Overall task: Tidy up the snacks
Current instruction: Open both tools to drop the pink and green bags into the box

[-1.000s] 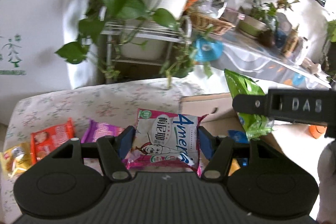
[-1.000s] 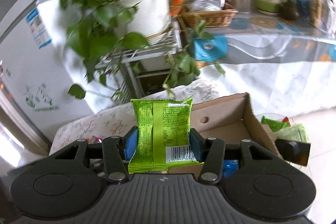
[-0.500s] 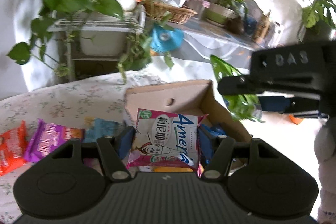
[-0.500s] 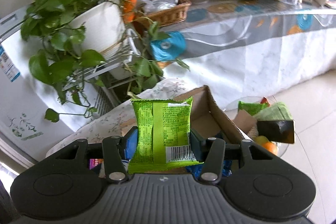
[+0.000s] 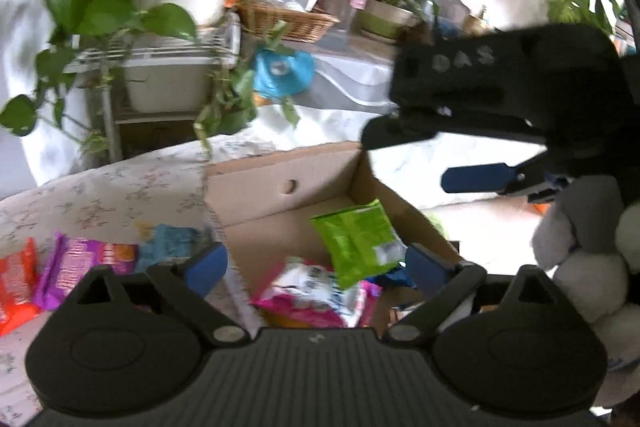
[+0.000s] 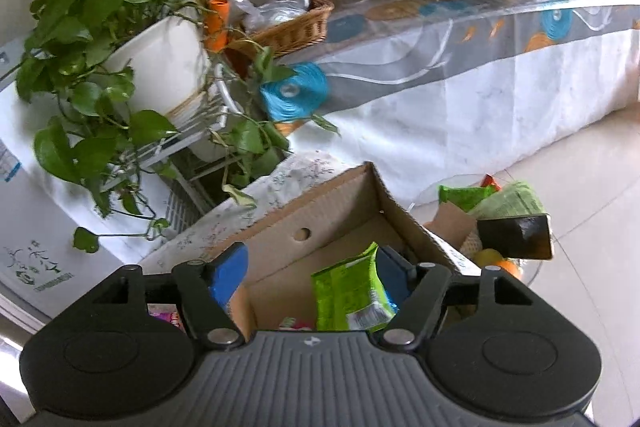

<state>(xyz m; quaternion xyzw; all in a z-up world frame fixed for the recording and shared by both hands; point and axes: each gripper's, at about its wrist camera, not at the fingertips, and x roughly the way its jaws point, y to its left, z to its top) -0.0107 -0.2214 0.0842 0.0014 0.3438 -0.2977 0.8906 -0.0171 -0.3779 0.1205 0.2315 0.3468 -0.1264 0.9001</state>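
Observation:
My left gripper (image 5: 318,263) hangs over the open cardboard box (image 5: 280,183), its jaws opening wide with nothing gripped. Below it the pink and white packet (image 5: 316,291) lies loose in the box. A green packet (image 5: 356,239) tilts beside it. My right gripper (image 6: 311,275) is also above the box (image 6: 320,211), its jaws opening. The green packet (image 6: 348,295) leans by its right pad, free of the left one. In the left wrist view the right gripper (image 5: 404,159) crosses the upper right, held by a gloved hand (image 5: 580,247).
Orange (image 5: 16,283), purple (image 5: 80,263) and blue (image 5: 168,243) packets lie on the flowered cloth (image 5: 100,195) left of the box. Potted plants (image 6: 152,67) and a rack stand behind. A glass bowl (image 6: 480,211) of fruit and packets sits right of the box.
Both grippers have opened and let go of their packets. The pink packet and the green one have dropped into the box. Both hands shifted sideways to over the box.

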